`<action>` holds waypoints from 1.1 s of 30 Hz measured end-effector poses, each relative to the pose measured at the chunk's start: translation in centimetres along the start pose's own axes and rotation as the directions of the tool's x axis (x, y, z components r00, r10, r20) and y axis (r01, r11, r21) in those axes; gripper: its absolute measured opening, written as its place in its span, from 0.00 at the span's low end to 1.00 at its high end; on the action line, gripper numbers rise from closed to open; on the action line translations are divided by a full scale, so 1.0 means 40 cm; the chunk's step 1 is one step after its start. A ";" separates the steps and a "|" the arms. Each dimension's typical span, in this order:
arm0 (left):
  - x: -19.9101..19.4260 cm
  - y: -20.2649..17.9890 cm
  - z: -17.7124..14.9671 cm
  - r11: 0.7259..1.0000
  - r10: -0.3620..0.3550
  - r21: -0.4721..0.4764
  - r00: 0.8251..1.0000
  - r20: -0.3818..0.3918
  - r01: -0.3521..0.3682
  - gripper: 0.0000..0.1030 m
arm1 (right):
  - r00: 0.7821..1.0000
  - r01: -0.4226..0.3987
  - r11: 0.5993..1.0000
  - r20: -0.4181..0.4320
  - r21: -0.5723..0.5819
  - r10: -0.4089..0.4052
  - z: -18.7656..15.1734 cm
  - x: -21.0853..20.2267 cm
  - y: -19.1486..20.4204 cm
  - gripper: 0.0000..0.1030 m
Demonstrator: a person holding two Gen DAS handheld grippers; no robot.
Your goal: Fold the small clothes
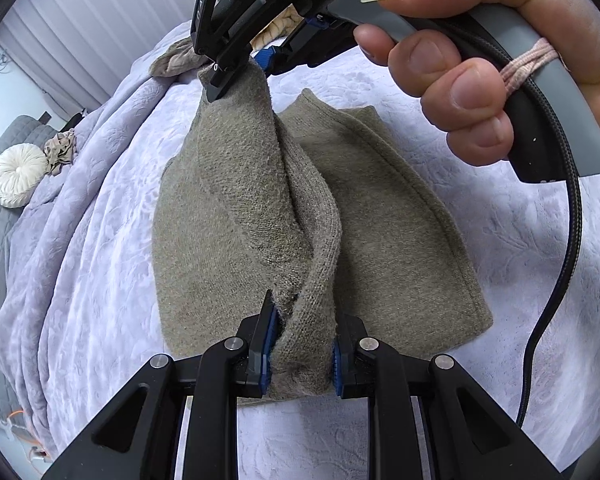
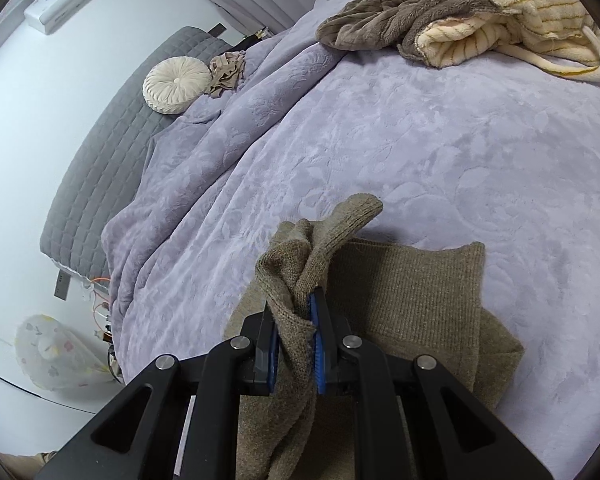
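Left tongs (image 1: 302, 354) closed on a bunched edge of the knit (image 1: 236, 216), a taupe garment; fabric pinched between the blue pads at the near end. Right tongs (image 2: 296, 354) closed on the opposite end, with knit gathered and twisted between the pads; in the left view they (image 1: 236, 70) sit at the far end, held by the right hand (image 1: 500, 60). Between the two grips one layer of the knit is lifted into a raised ridge. The rest lies flat on the bed (image 2: 440, 152), on a lilac embossed blanket. Right view: ribbed panel and a corner flat just right of the tongs. Far side of bed: heap of brown and cream fleece (image 2: 460, 12). At left: round cream cushion (image 2: 176, 85) on a grey quilt (image 2: 112, 160), touching a small crumpled beige cloth (image 2: 226, 72).
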State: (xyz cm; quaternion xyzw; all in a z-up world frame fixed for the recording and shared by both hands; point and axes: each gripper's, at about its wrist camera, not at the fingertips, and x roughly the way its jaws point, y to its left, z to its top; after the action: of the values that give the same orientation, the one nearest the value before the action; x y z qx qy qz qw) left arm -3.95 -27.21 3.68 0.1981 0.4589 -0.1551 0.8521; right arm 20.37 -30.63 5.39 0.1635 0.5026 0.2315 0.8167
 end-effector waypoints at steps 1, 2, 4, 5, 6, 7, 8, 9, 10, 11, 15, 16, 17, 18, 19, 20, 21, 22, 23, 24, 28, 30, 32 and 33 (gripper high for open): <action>0.001 -0.002 0.001 1.000 0.001 -0.002 1.000 -0.003 -0.001 0.23 | 1.000 -0.001 1.000 0.001 0.001 0.001 -0.002 -0.002 -0.005 0.15; 0.003 -0.001 0.003 1.000 0.001 -0.001 1.000 -0.003 -0.001 0.23 | 1.000 -0.002 1.000 0.002 0.001 0.002 -0.004 -0.006 -0.009 0.15; 0.006 0.002 0.005 1.000 -0.002 -0.001 1.000 -0.005 0.002 0.23 | 1.000 -0.002 1.000 0.006 0.000 0.002 -0.009 -0.013 -0.014 0.15; 0.008 0.006 0.007 1.000 -0.005 -0.001 1.000 -0.005 0.005 0.23 | 1.000 -0.002 1.000 0.006 -0.001 0.002 -0.011 -0.016 -0.017 0.14; 0.010 0.010 0.007 1.000 -0.006 -0.001 1.000 -0.005 0.006 0.23 | 1.000 -0.002 1.000 0.006 -0.001 0.002 -0.011 -0.017 -0.017 0.15; 0.012 0.011 0.008 1.000 -0.006 -0.001 1.000 -0.006 0.006 0.23 | 1.000 -0.001 1.000 0.008 -0.002 0.001 -0.012 -0.020 -0.020 0.15; 0.012 0.011 0.009 1.000 -0.006 -0.002 1.000 -0.006 0.006 0.23 | 1.000 0.001 1.000 0.008 -0.002 -0.001 -0.012 -0.024 -0.023 0.14; 0.013 0.014 0.009 1.000 -0.006 -0.001 1.000 -0.005 0.006 0.22 | 1.000 0.002 1.000 0.008 -0.002 -0.002 -0.013 -0.028 -0.029 0.14; 0.013 0.014 0.009 1.000 -0.005 0.000 1.000 -0.004 0.005 0.23 | 1.000 0.003 1.000 0.010 -0.003 -0.003 -0.014 -0.031 -0.031 0.14; 0.013 0.016 0.009 1.000 -0.004 0.000 1.000 -0.003 0.004 0.23 | 1.000 0.004 1.000 0.011 -0.004 -0.004 -0.014 -0.034 -0.034 0.14; 0.010 0.012 0.007 1.000 -0.003 0.004 1.000 0.000 0.003 0.23 | 1.000 0.001 1.000 0.018 -0.003 0.000 -0.018 -0.046 -0.043 0.15; 0.009 0.013 0.007 1.000 -0.004 0.004 1.000 0.001 0.004 0.23 | 1.000 0.000 1.000 0.020 -0.003 0.000 -0.020 -0.050 -0.045 0.15; 0.008 0.010 0.005 1.000 -0.007 0.006 1.000 0.002 0.007 0.23 | 1.000 0.000 1.000 0.023 -0.004 0.000 -0.021 -0.055 -0.047 0.15; 0.006 0.010 0.004 1.000 -0.010 0.006 1.000 0.002 0.010 0.23 | 1.000 0.001 1.000 0.025 -0.003 -0.001 -0.022 -0.060 -0.050 0.14; 0.005 0.012 0.003 1.000 -0.013 0.007 1.000 0.004 0.013 0.23 | 1.000 0.002 1.000 0.027 -0.002 -0.002 -0.023 -0.065 -0.052 0.14; 0.004 0.013 0.002 1.000 -0.015 0.009 1.000 0.006 0.015 0.23 | 1.000 0.002 1.000 0.029 -0.002 -0.002 -0.025 -0.070 -0.054 0.15; 0.004 0.013 0.002 1.000 -0.016 0.011 1.000 0.005 0.016 0.23 | 1.000 0.004 1.000 0.031 -0.003 -0.004 -0.026 -0.075 -0.057 0.14; 0.005 0.013 0.001 1.000 -0.017 0.012 1.000 0.005 0.017 0.23 | 0.999 0.004 1.000 0.033 -0.002 -0.004 -0.027 -0.079 -0.059 0.14; 0.004 0.013 0.001 1.000 -0.018 0.014 1.000 0.007 0.018 0.23 | 0.999 0.004 1.000 0.034 0.000 -0.004 -0.027 -0.082 -0.060 0.15; 0.003 0.013 0.000 1.000 -0.020 0.019 1.000 0.009 0.020 0.23 | 0.999 0.005 1.000 0.035 0.000 -0.005 -0.028 -0.084 -0.062 0.15; 0.005 0.017 -0.007 0.999 -0.027 0.029 1.000 0.010 0.027 0.23 | 0.999 0.006 1.000 0.042 0.005 -0.006 -0.035 -0.094 -0.073 0.14; 0.003 0.025 -0.008 0.999 -0.042 0.026 0.999 0.006 0.042 0.23 | 0.999 0.009 1.000 0.041 0.009 -0.009 -0.040 -0.096 -0.080 0.14; -0.005 0.039 -0.007 0.998 -0.058 0.023 0.998 0.011 0.058 0.23 | 0.999 0.009 1.000 0.045 0.014 -0.009 -0.045 -0.106 -0.082 0.15; -0.009 0.043 -0.007 0.998 -0.061 0.024 0.998 0.015 0.061 0.23 | 0.999 0.007 1.000 0.052 0.009 -0.007 -0.048 -0.113 -0.078 0.14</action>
State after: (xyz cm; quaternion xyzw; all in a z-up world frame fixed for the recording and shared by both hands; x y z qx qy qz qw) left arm -3.59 -25.56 4.19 0.1927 0.4563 -0.1880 0.8481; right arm 17.55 -35.65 6.35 0.1713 0.4830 0.2220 0.8295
